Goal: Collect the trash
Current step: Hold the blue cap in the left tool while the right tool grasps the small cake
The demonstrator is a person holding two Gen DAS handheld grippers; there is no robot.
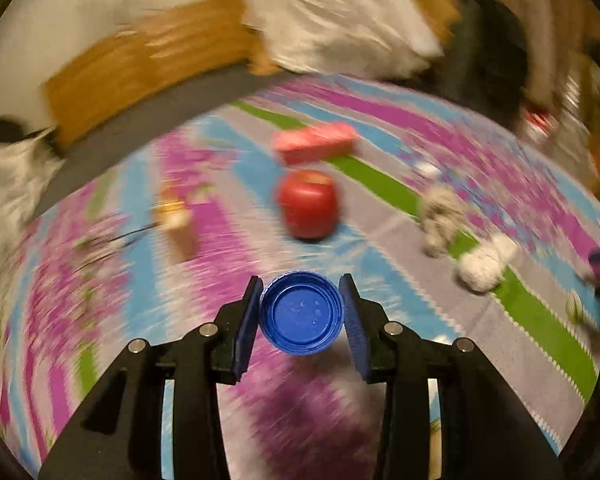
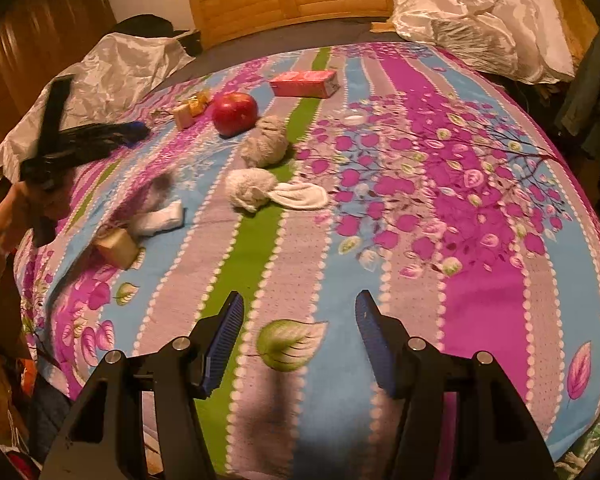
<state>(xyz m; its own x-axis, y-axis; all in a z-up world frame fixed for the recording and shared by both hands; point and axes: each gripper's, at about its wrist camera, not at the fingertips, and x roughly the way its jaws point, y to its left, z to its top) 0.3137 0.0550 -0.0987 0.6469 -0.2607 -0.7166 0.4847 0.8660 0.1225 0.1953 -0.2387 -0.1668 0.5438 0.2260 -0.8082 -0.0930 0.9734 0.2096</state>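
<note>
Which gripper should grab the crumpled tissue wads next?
Right. The right gripper has open, empty jaws facing the tissue wads; the left gripper is occupied by a blue bottle cap.

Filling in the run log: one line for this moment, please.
left gripper: shut on blue bottle cap | right gripper: open, holding nothing, above bedspread

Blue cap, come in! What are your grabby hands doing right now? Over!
Left gripper shut on blue cap, lifted over the bedspread. Right gripper open, empty. Apple, pink box, tissue wads ahead, none in the way.
</note>
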